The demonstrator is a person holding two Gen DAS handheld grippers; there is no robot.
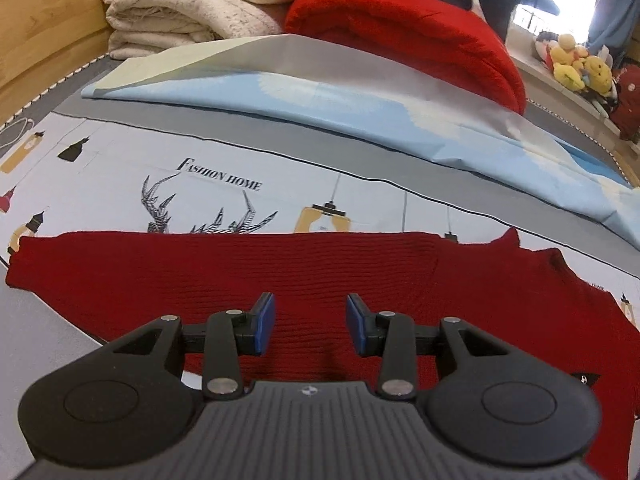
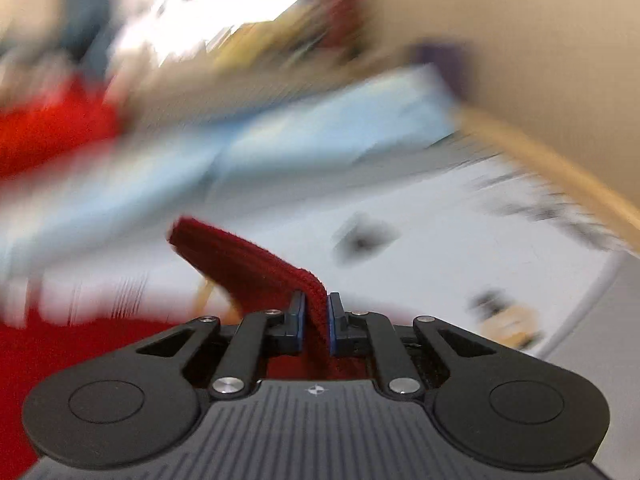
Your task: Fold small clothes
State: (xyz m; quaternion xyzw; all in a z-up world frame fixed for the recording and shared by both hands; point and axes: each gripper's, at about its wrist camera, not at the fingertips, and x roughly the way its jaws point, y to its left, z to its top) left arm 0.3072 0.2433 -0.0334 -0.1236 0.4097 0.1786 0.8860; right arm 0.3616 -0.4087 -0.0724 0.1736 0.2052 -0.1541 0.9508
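Note:
A dark red knit sweater (image 1: 280, 276) lies spread flat across the printed bed sheet (image 1: 100, 184) in the left wrist view. My left gripper (image 1: 310, 320) hovers just over its near middle, open, with only the flat knit showing in the gap between the blue pads (image 1: 265, 322). In the blurred right wrist view my right gripper (image 2: 316, 320) is shut on a strip of the same red sweater (image 2: 240, 256). That strip rises from between the pads and arches away to the left, lifted off the sheet.
A folded light blue sheet (image 1: 360, 104) lies behind the sweater. Farther back sit a bright red blanket (image 1: 420, 36) and a stack of cream blankets (image 1: 180, 4). A wooden bed side (image 1: 44, 32) runs along the left. Plush toys (image 1: 576, 64) sit at the far right.

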